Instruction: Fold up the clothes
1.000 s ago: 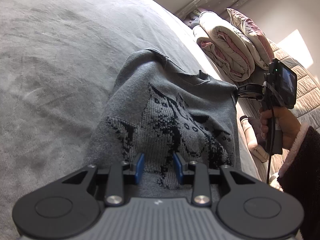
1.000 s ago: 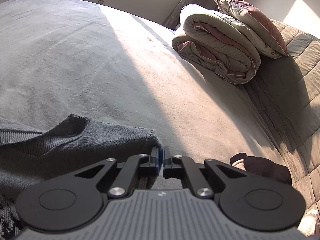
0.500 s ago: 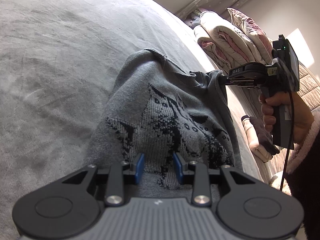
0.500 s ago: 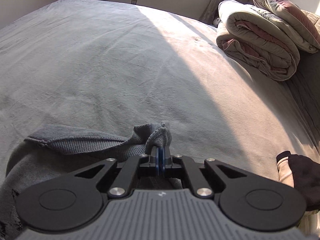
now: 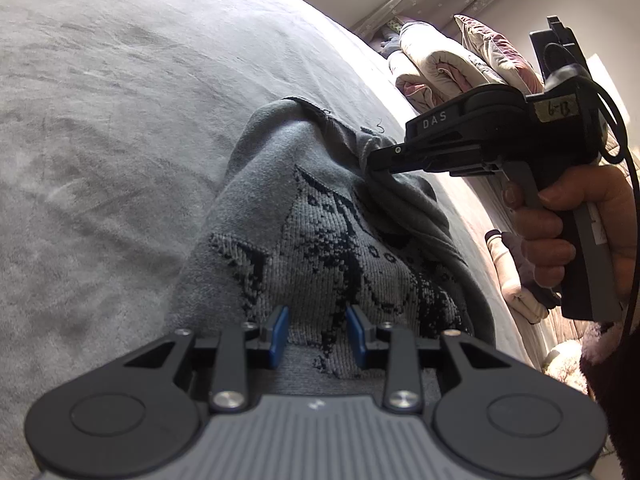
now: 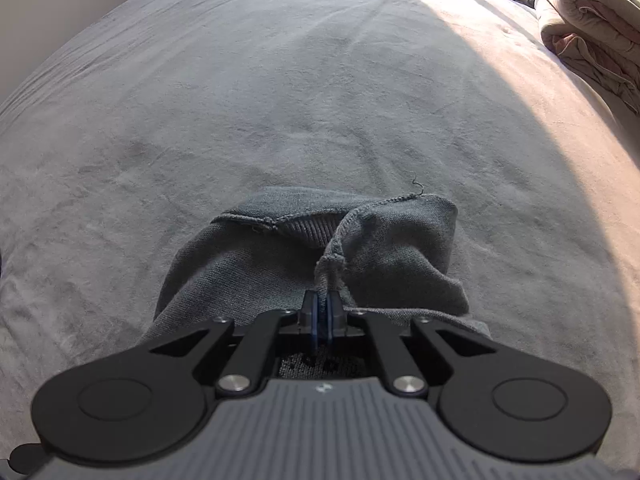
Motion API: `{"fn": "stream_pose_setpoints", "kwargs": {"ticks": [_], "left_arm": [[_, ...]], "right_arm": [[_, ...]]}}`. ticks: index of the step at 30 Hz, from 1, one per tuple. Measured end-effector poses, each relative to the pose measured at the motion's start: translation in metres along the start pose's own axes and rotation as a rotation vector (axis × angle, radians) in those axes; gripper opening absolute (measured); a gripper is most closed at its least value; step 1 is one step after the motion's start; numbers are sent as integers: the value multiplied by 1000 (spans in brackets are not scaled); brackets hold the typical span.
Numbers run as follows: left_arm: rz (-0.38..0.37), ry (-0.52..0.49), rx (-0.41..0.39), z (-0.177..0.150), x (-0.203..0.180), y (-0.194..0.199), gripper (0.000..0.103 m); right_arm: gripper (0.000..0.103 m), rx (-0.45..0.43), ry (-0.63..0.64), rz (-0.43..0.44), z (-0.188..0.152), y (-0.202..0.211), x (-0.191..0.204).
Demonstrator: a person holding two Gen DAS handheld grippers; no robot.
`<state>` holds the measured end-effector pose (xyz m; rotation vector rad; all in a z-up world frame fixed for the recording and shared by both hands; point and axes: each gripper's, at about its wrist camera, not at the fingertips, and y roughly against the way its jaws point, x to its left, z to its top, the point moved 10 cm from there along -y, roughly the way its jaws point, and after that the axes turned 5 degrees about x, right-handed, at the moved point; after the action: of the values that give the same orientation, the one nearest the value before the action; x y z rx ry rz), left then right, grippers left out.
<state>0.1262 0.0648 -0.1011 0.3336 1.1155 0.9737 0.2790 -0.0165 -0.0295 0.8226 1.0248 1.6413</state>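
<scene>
A grey knitted sweater (image 5: 320,240) with a dark pattern lies on a grey plush bedspread (image 5: 120,140). Nearest, the left gripper (image 5: 316,334) rests low over the sweater's near edge, its blue pads partly apart with knit lying between them; whether they actually press the cloth cannot be told. A second ago the sweater's far right corner lay stretched out to the right; the right gripper (image 6: 322,314) has since carried it leftward, doubling that side over the patterned front, so this fold looks well under way. The right gripper's jaws are almost together, just beginning to open, with a bunched pinch of the sweater's edge between the pads. A hand (image 5: 568,216) grips its handle at right. Far right, a rolled quilt (image 5: 440,68) sits against the wall.
</scene>
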Motion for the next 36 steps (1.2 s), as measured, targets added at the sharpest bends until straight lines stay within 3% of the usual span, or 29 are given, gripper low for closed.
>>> {"fn": "stream_pose_setpoints", "kwargs": {"ticks": [6, 7, 9, 13, 17, 21, 30, 32, 34, 36], "left_arm": [[-8, 14, 3, 1, 1, -1, 33], [-9, 15, 3, 1, 1, -1, 33], [-9, 16, 3, 1, 1, -2, 33], [-14, 25, 4, 2, 2, -2, 33], [-10, 21, 3, 1, 2, -2, 33], [-10, 18, 4, 0, 2, -2, 33], [-16, 21, 7, 0, 3, -3, 33], [-20, 27, 9, 1, 4, -4, 33], [-23, 30, 11, 1, 4, -4, 33], [-24, 29, 12, 1, 4, -4, 33]], "right_arm": [[18, 19, 1, 24, 2, 8, -3], [33, 2, 1, 16, 5, 14, -8], [51, -39, -1, -1, 11, 28, -19], [51, -78, -28, -48, 13, 42, -52], [51, -53, -73, -99, -4, 35, -88], [51, -36, -122, -93, -23, 26, -112], [50, -64, -116, -19, -22, 13, -104], [43, -60, -101, -23, -21, 6, -100], [9, -49, -94, -45, -22, -2, -100], [8, -59, -90, -82, -21, -6, -104]]}}
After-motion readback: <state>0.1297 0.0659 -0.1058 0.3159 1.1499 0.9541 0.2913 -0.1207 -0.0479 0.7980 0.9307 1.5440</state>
